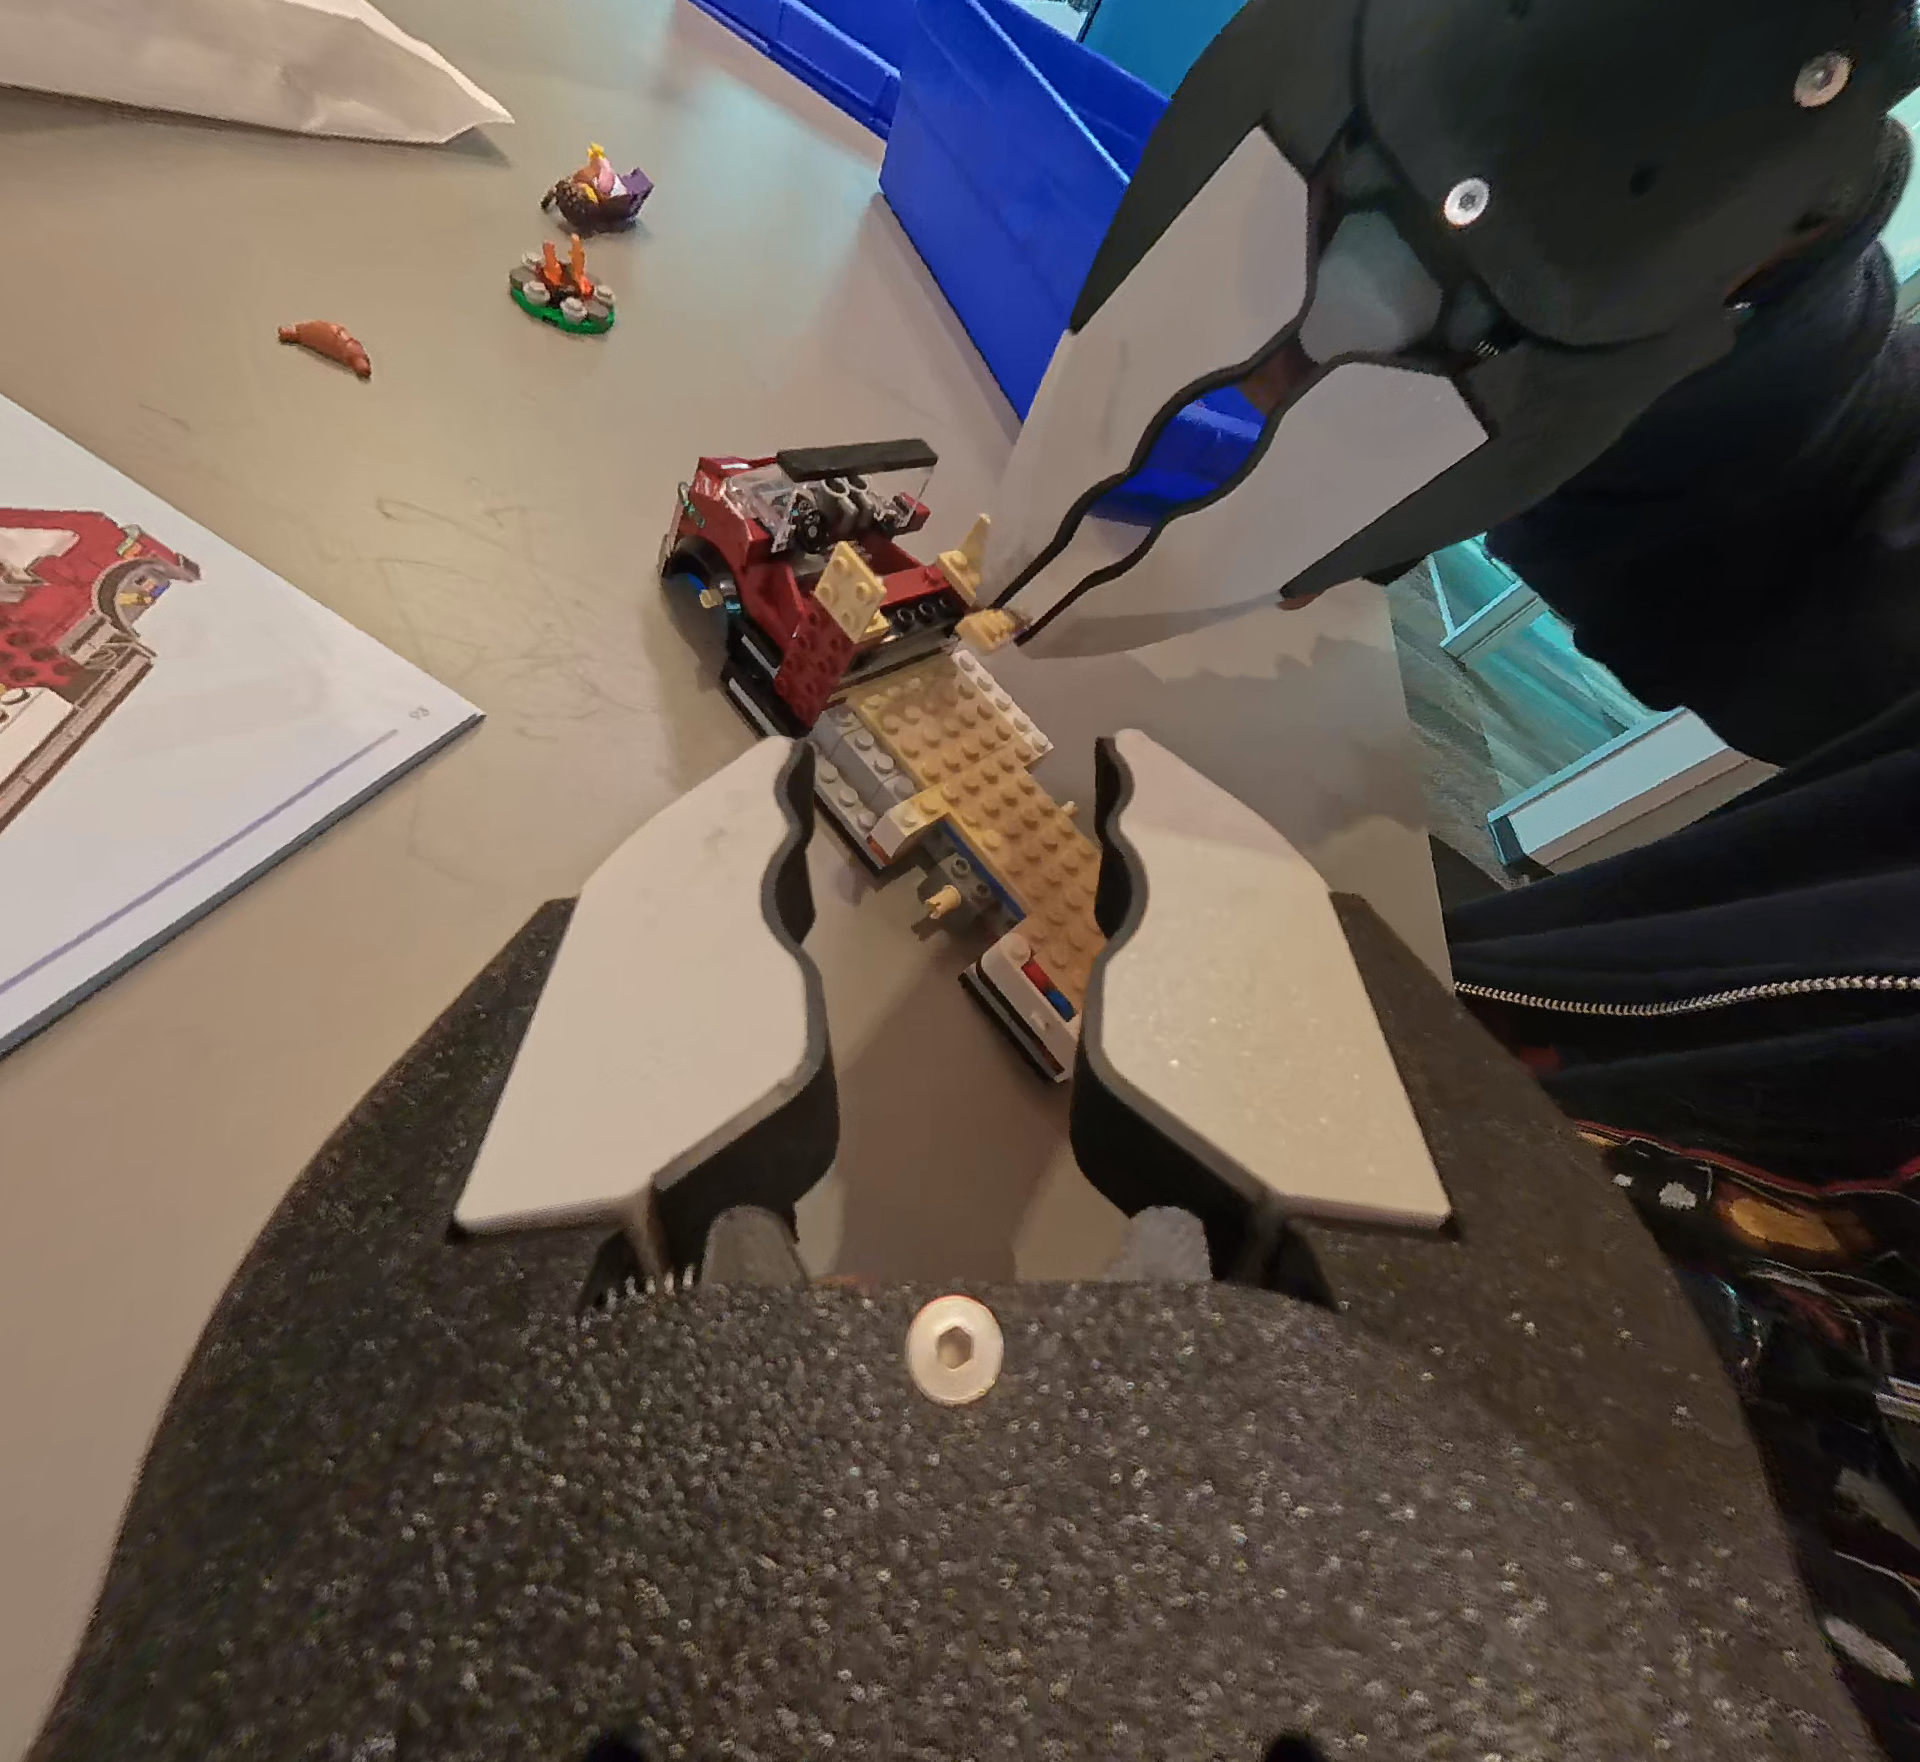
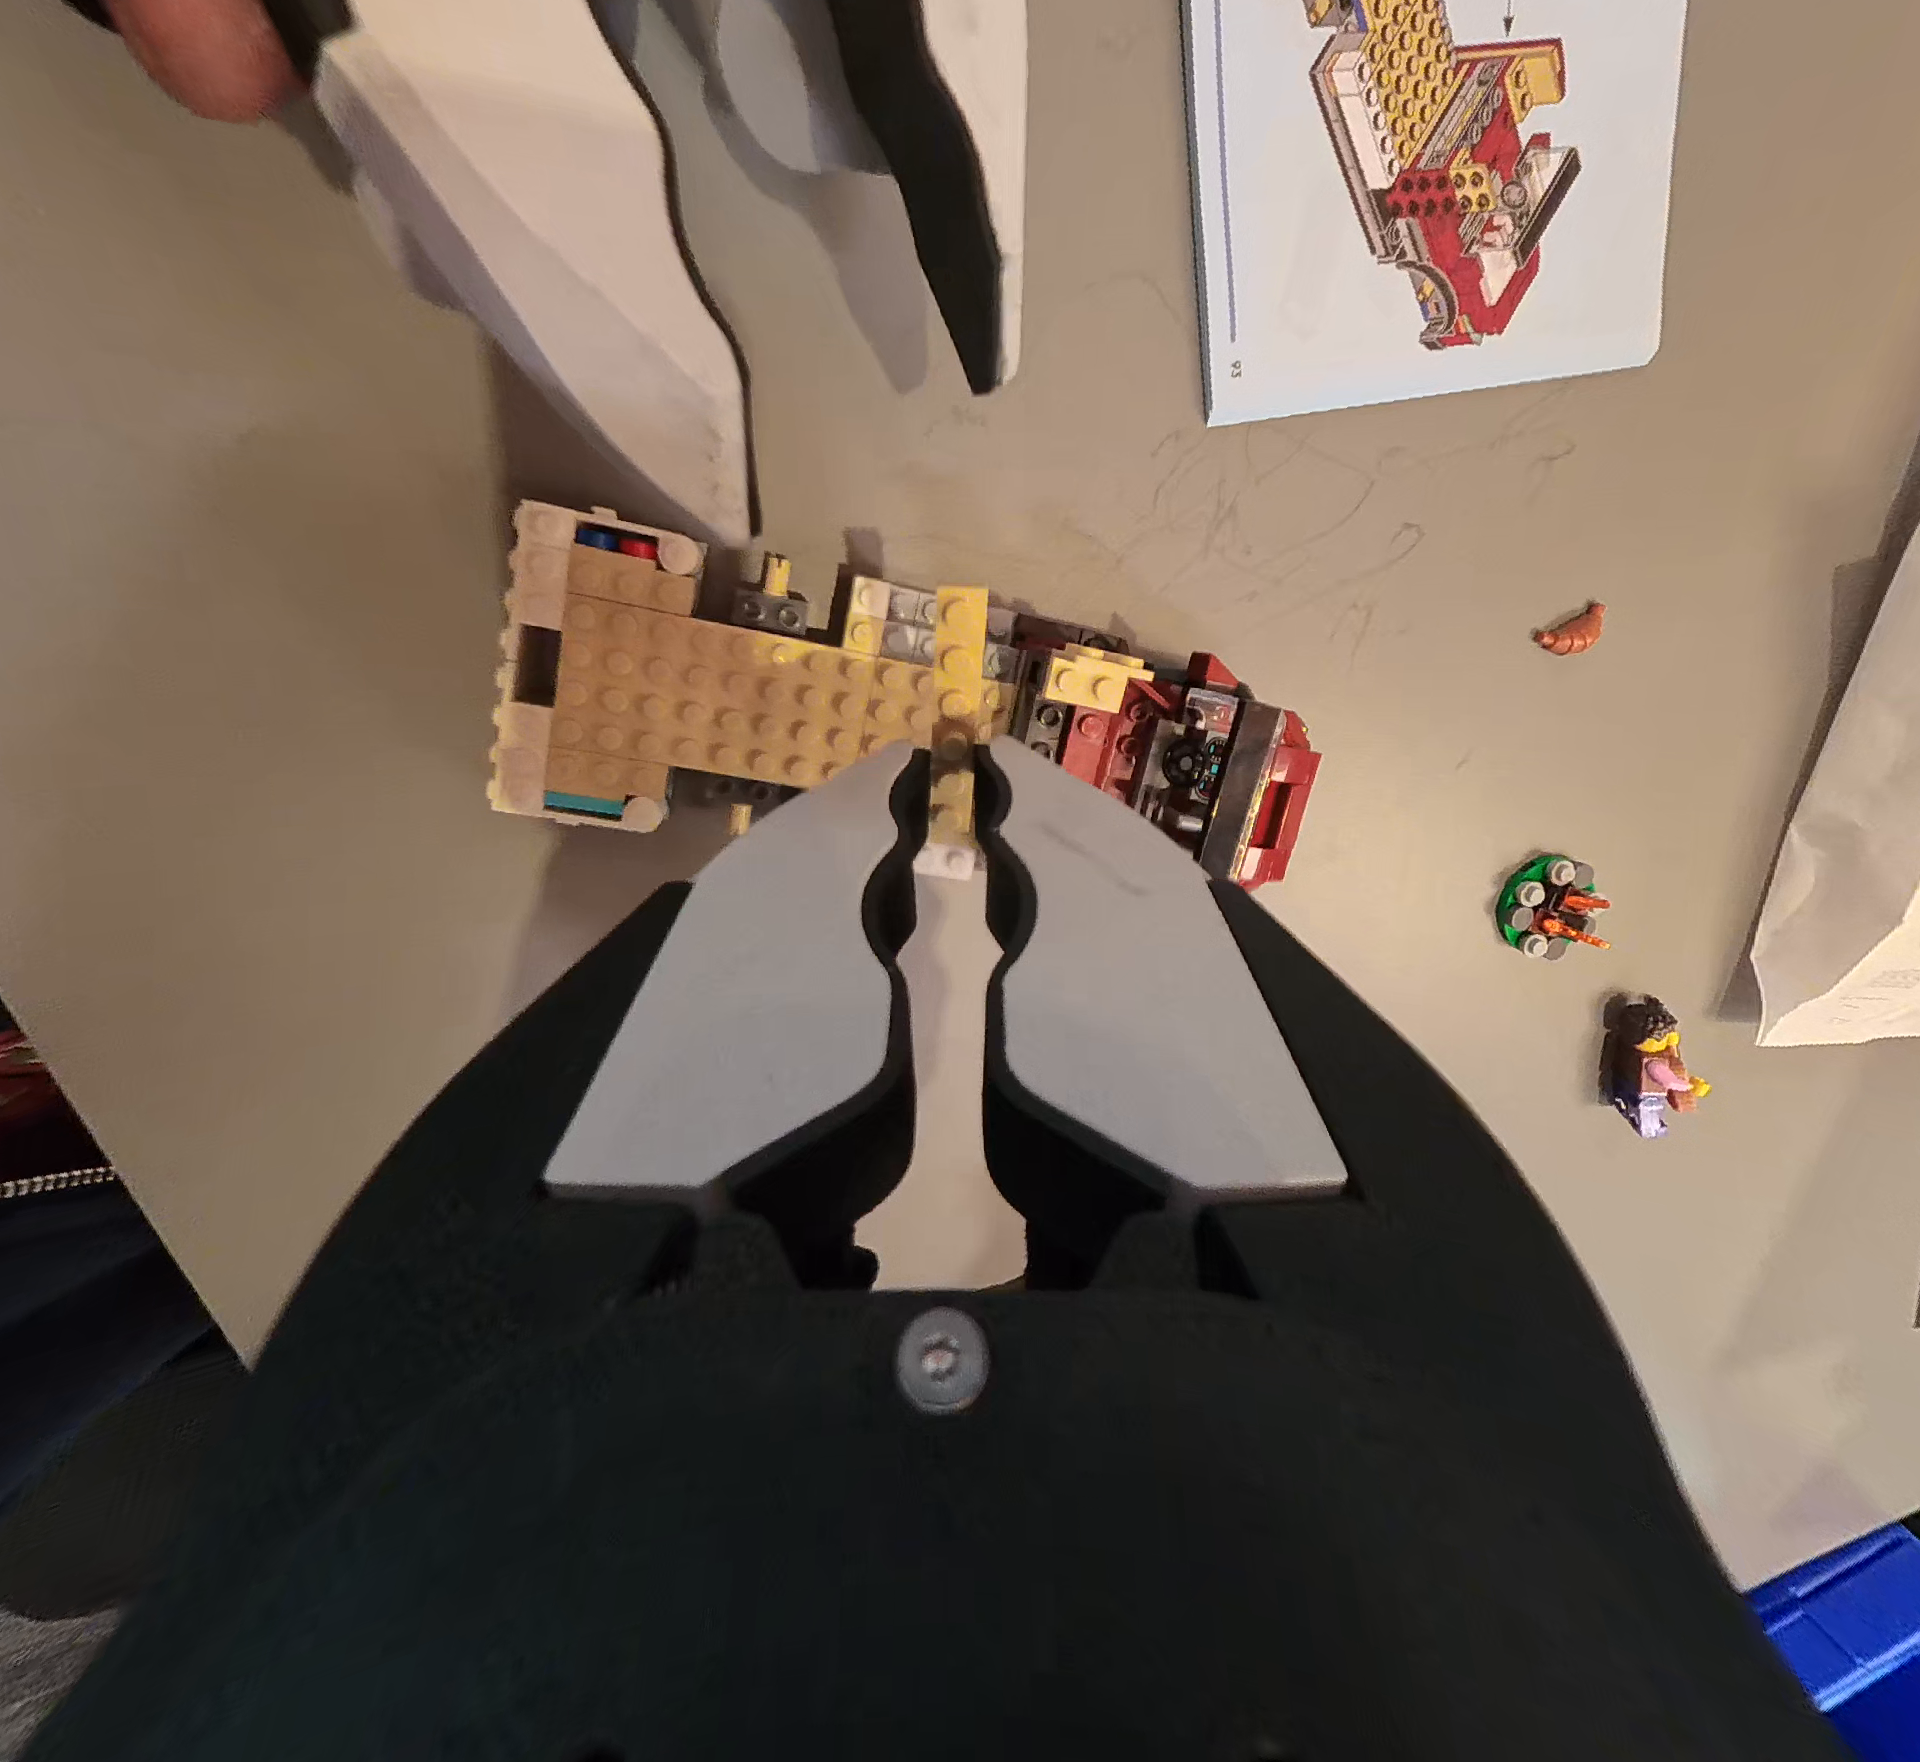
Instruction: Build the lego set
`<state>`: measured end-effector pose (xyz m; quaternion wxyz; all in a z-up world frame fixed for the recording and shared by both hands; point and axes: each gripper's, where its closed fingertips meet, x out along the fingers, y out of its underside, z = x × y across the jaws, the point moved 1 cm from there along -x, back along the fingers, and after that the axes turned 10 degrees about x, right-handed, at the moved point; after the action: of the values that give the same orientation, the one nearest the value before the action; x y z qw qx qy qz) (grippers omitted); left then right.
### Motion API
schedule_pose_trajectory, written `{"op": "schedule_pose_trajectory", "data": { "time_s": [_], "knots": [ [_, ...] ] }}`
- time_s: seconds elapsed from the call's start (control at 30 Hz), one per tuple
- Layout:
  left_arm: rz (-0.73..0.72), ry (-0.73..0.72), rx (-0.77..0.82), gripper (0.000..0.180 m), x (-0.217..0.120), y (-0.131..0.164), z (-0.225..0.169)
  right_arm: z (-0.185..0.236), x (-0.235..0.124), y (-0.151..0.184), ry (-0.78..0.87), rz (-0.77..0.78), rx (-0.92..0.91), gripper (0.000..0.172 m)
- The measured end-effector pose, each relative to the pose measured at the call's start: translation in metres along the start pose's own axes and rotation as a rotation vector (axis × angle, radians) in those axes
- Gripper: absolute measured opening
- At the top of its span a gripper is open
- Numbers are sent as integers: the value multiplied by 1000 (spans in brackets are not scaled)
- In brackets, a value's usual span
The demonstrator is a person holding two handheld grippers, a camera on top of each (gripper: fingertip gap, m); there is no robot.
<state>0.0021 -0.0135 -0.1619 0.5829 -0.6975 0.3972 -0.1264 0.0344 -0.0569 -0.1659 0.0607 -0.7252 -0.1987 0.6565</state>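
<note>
Right tool clamped on tan strip over brick truck; left tool apart, straddling truck's rear on counter.

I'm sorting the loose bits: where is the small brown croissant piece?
The croissant piece lies alone on the grey table, seen at right in the right wrist view, between the instruction booklet and the green campfire build.
</note>
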Motion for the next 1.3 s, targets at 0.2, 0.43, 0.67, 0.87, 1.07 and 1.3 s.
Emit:
{"op": "schedule_pose_trajectory", "data": {
  "time_s": [0.2,0.43,0.67,0.87,1.07,1.3],
  "knots": [
    [-31,16,138,47,2,-8,-8,8,0,-11,-31,-62,-52,8],
    [-26,11,258,38,2,-10,-11,18,3,-14,-61,-53,-120,8],
    [-9,52,354,19,1,-6,-20,27,-1,-18,-120,-78,-146,8],
    [17,42,429,10,2,-2,-22,30,-3,-20,-159,-99,-144,8],
    [-1,46,421,8,0,-4,-22,27,-4,-23,-171,-144,-106,8],
    [-39,-1,330,8,-6,-11,-7,-1,-10,-20,-82,-192,7,24]
  ]
}}
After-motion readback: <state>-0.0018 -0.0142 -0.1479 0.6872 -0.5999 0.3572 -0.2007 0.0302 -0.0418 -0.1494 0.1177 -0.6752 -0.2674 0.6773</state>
